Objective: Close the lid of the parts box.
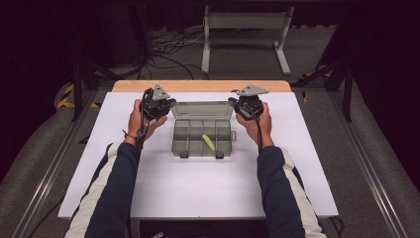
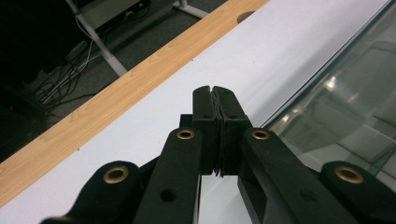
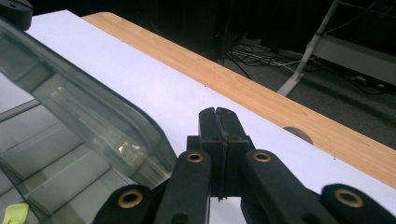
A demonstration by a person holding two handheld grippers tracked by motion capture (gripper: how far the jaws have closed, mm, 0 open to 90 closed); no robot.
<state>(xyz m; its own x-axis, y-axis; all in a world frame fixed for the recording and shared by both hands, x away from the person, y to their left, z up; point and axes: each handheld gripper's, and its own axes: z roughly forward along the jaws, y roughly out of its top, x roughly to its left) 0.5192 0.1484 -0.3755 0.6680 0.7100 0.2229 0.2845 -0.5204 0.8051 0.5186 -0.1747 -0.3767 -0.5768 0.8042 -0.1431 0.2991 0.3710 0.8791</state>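
Note:
A clear grey compartment box (image 1: 203, 136) sits in the middle of the white table top, its lid (image 1: 201, 110) raised at the far side. A yellow-green piece (image 1: 208, 142) lies in one of its compartments; its tip (image 3: 13, 213) shows in the right gripper view. My left gripper (image 1: 159, 105) is beside the lid's left end, jaws pressed together with nothing between them (image 2: 215, 95). My right gripper (image 1: 246, 103) is beside the lid's right end, also shut and empty (image 3: 217, 115). The lid's edge (image 2: 336, 93) (image 3: 84, 116) lies close beside each gripper.
The white board (image 1: 163, 183) lies on a wooden table whose far edge (image 1: 198, 86) shows behind it. Beyond are a white metal frame (image 1: 245, 34) and cables (image 1: 168, 47) on the floor. Bare board lies in front of the box.

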